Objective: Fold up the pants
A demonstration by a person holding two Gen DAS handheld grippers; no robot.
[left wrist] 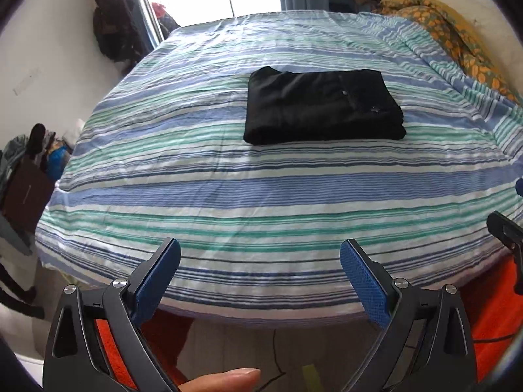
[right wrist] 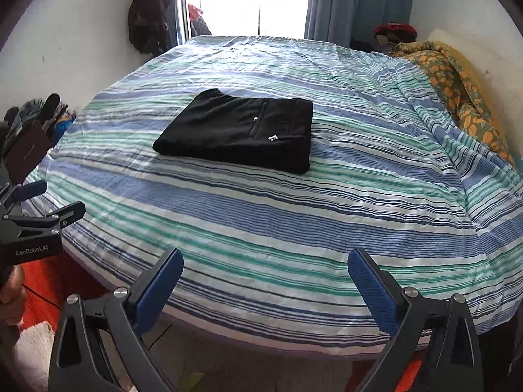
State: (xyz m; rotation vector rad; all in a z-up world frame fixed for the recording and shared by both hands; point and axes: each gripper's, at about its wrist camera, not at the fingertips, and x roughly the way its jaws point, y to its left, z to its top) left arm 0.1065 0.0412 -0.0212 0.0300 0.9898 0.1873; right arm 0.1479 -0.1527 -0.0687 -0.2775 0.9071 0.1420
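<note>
On the striped bed (left wrist: 228,196) the black pants (left wrist: 322,106) lie folded into a neat rectangle, so left claw (left wrist: 260,261) and right claw (right wrist: 265,269) hang released, empty, well short of them.

Bed (left wrist: 261,196) bare around pants (left wrist: 322,106) — blanket (left wrist: 457,39) (far side) crowds.

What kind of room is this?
Most likely a bedroom in a home: a bed with a striped sheet, a rumpled floral blanket at its far side, and folded black pants lying on it.
</note>
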